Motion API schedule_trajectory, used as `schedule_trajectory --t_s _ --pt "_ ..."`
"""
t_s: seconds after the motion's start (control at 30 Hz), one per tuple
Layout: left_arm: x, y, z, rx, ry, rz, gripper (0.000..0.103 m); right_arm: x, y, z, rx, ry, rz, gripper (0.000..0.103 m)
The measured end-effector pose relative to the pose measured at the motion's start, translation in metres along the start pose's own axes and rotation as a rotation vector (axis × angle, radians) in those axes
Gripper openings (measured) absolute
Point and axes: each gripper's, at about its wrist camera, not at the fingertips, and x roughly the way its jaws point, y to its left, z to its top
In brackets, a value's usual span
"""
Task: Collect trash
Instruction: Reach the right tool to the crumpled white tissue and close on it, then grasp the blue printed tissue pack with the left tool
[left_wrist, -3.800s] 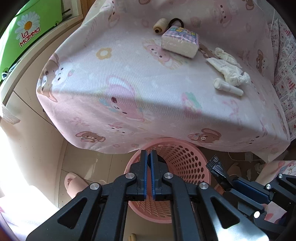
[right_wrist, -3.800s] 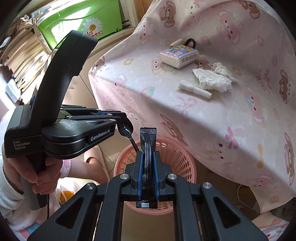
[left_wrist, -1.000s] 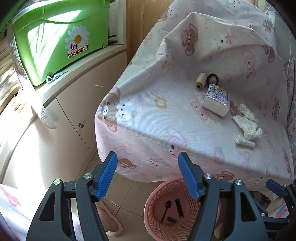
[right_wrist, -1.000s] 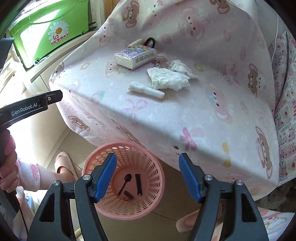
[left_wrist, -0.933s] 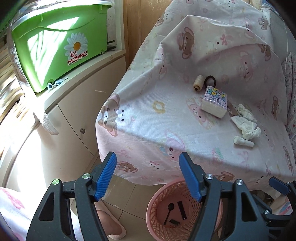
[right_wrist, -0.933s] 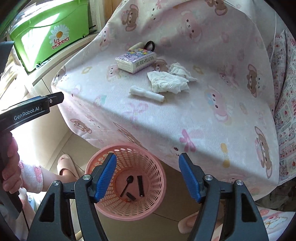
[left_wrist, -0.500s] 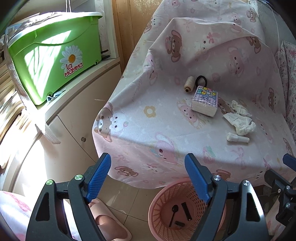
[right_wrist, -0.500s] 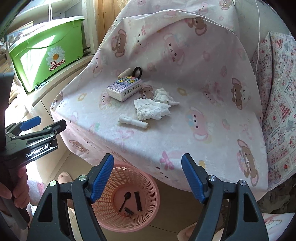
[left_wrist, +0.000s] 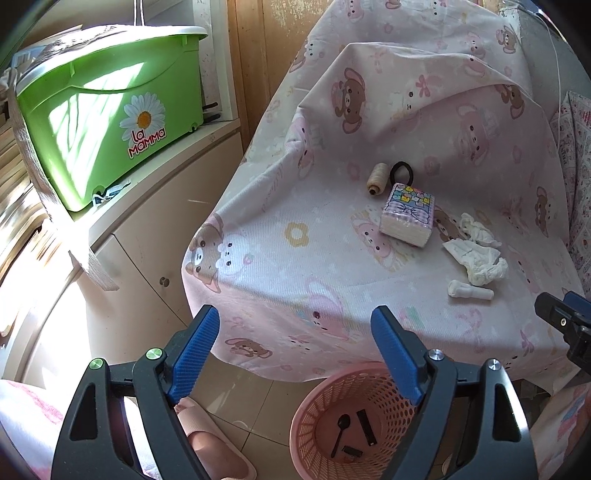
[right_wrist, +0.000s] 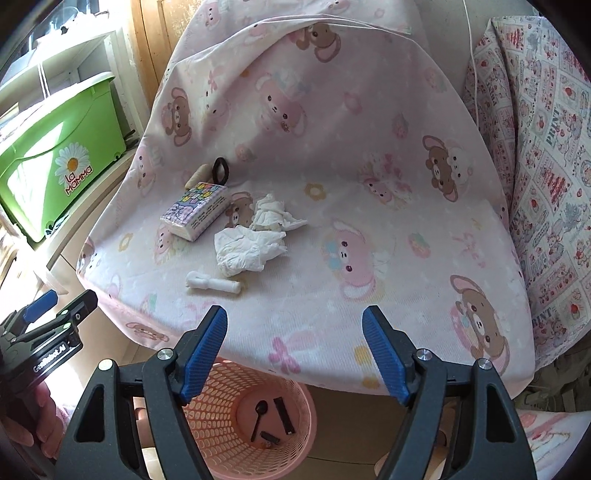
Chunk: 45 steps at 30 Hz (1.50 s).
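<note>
Two crumpled white tissues (right_wrist: 249, 249) (left_wrist: 478, 264) and a small white tube (right_wrist: 212, 283) (left_wrist: 470, 290) lie on the pink bear-print cloth (right_wrist: 369, 221). A pink mesh basket (right_wrist: 299, 424) (left_wrist: 314, 402) stands on the floor below the cloth's front edge, holding a black spoon (right_wrist: 258, 412) and black wrappers (right_wrist: 283, 413). My left gripper (left_wrist: 295, 350) is open and empty above the floor left of the basket. My right gripper (right_wrist: 293, 350) is open and empty above the basket, short of the tissues.
A tissue pack (right_wrist: 195, 210), a thread spool (left_wrist: 377, 178) and a black hair tie (left_wrist: 402, 171) lie at the back of the cloth. A green box (left_wrist: 107, 122) stands on a white cabinet (left_wrist: 147, 236) at left. A pink slipper (left_wrist: 218, 454) is on the floor.
Both grippers opened and dropped the spoon and wrapper into the basket. Since then both have risen and drawn back, so more of the cloth shows.
</note>
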Motion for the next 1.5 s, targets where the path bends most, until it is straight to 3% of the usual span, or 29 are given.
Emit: schedule_trajectory --t_s 0.13,0.3,0.6,0.73,0.83,0.87,1.03,1.23,1.33,1.5 --pt "0.004 -0.001 0.001 -0.001 0.011 0.014 0.083 0.014 0.009 0.018 -0.020 0.016 0.007 0.077" --pt "0.010 -0.005 0.003 -0.008 0.021 0.018 0.083 0.029 0.017 0.032 0.012 0.050 0.089 0.075" --pt "0.022 0.000 0.006 -0.046 0.053 0.017 0.083 0.050 0.027 0.039 0.041 0.093 0.135 0.049" --pt "0.023 -0.006 0.005 -0.023 0.059 0.021 0.083 0.054 0.031 0.037 0.035 0.113 0.152 0.031" --pt "0.022 -0.012 0.005 0.004 0.054 0.011 0.083 0.054 0.034 0.037 0.016 0.110 0.153 0.022" --pt "0.022 -0.014 0.005 0.004 0.053 0.005 0.083 0.054 0.035 0.037 0.013 0.107 0.152 0.014" --pt "0.021 -0.018 0.008 0.006 0.040 -0.002 0.083 0.046 0.030 0.039 0.023 0.081 0.171 0.003" --pt "0.029 -0.032 0.026 0.052 0.078 -0.057 0.083 0.017 0.010 0.046 0.068 0.010 0.213 0.003" --pt "0.031 -0.038 0.043 0.071 0.101 -0.119 0.083 0.010 -0.009 0.051 0.113 -0.003 0.249 0.003" --pt "0.048 -0.056 0.073 0.115 0.160 -0.210 0.083 0.006 -0.047 0.057 0.214 0.027 0.316 0.003"
